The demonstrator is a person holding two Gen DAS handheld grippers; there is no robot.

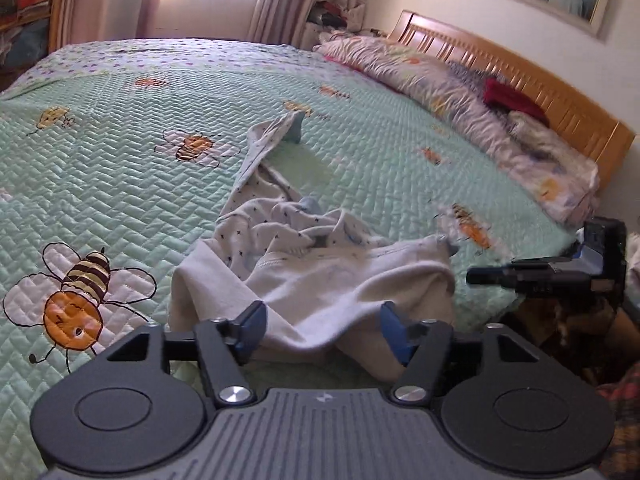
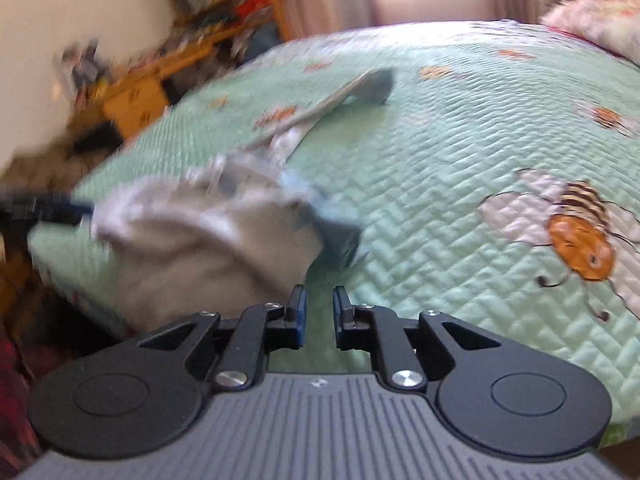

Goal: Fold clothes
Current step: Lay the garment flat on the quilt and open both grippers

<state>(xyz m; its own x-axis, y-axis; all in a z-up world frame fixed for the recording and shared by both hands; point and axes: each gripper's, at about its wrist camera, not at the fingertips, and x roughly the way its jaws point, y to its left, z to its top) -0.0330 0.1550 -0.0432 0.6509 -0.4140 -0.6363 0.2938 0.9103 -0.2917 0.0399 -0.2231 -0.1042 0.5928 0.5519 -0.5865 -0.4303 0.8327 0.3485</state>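
Observation:
A small white garment with tiny dark stars and blue cuffs lies crumpled near the front edge of the green bee-print quilt. One sleeve stretches away toward the middle of the bed. My left gripper is open wide, its blue pads either side of the garment's near hem without pressing on it. In the right wrist view the garment is blurred and lies left of my right gripper. Its pads stand a narrow gap apart over bare quilt, nothing between them. The right gripper hovers just right of the garment.
A rolled floral duvet with a red cloth on it lies along the wooden headboard. A bookshelf stands beyond the bed's far side. The left gripper shows as a dark blur at the garment's left edge.

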